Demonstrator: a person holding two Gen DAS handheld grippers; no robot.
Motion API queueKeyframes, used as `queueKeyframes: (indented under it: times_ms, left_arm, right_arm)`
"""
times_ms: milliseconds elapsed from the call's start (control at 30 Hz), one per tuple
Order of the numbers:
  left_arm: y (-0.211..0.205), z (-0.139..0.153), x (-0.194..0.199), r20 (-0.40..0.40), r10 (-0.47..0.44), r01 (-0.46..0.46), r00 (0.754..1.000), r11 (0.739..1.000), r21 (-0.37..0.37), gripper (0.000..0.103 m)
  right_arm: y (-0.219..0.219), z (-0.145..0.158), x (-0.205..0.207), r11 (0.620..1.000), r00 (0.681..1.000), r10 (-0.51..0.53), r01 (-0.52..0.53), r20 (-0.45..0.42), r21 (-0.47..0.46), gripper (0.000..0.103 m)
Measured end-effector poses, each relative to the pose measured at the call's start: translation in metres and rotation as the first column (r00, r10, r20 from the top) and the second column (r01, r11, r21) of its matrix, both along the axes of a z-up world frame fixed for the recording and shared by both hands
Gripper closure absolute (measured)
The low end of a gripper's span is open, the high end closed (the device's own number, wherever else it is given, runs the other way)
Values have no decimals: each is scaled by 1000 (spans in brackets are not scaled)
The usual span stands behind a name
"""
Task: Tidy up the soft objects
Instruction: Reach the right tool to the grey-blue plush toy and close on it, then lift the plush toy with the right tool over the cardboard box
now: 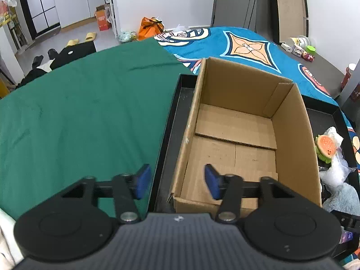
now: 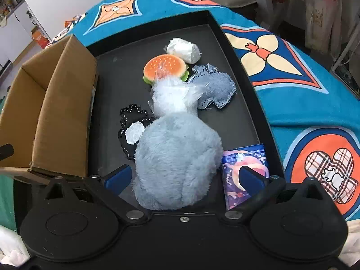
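Soft toys wait in my black tray (image 2: 227, 36) — no readable writing anywhere.
My left tool (image 1: 177, 181) straddles the cardboard box (image 1: 236, 121) wall, pads apart; my right tool (image 2: 184, 178) gapes around the blue plush (image 2: 177, 162), burger toy (image 2: 165, 67) at twelve o'clock.

A pale blue furry plush (image 2: 177, 166) lies in the black tray (image 2: 238, 117), with a crumpled clear plastic bag (image 2: 171, 99) at its far end and a hamburger plush (image 2: 165, 67), a white wrapped bundle (image 2: 183, 50) and a blue-grey cloth (image 2: 216, 90) beyond. A black dotted fabric piece (image 2: 132, 130) lies at its left, a purple packet (image 2: 245, 171) at its right; the open cardboard box (image 1: 236, 126) stands empty in the tray's left part
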State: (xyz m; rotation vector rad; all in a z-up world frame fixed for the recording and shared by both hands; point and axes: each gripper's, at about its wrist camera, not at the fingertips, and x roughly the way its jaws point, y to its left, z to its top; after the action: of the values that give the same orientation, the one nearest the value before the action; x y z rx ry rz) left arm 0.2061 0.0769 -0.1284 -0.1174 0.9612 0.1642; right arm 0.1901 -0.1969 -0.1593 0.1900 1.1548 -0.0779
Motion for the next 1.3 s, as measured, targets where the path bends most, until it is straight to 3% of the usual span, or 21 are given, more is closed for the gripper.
queueKeyframes:
  times_ms: [33, 100, 200, 333, 933, 1300]
  left_arm:
    - [1, -1, 0, -2, 2, -2, 1000, 1000, -10, 70]
    - [4, -2, -2, 3, 4, -4, 1000, 999, -34, 91]
    - [4, 0, -7, 19, -12, 13, 1000, 999, -30, 92]
    - [0, 5, -12, 26, -40, 40, 999, 999, -25, 93]
    - [1, 14, -44, 1, -45, 45, 999, 999, 7, 93]
    - [3, 13, -51, -20, -47, 47, 999, 999, -3, 93]
  right_arm:
    - [3, -1, 1, 1000, 1000, 8, -8, -3, -13, 2]
    - [9, -2, 1, 998, 1000, 25, -25, -4, -57, 16]
    - [9, 0, 1, 999, 1000, 29, -29, -5, -20, 42]
    - [15, 7, -4, 998, 999, 45, -44, 30, -50, 54]
    - [13, 47, -24, 998, 985, 54, -47, 162, -50, 55]
    - [31, 69, -36, 993, 962, 116, -104, 248, -59, 55]
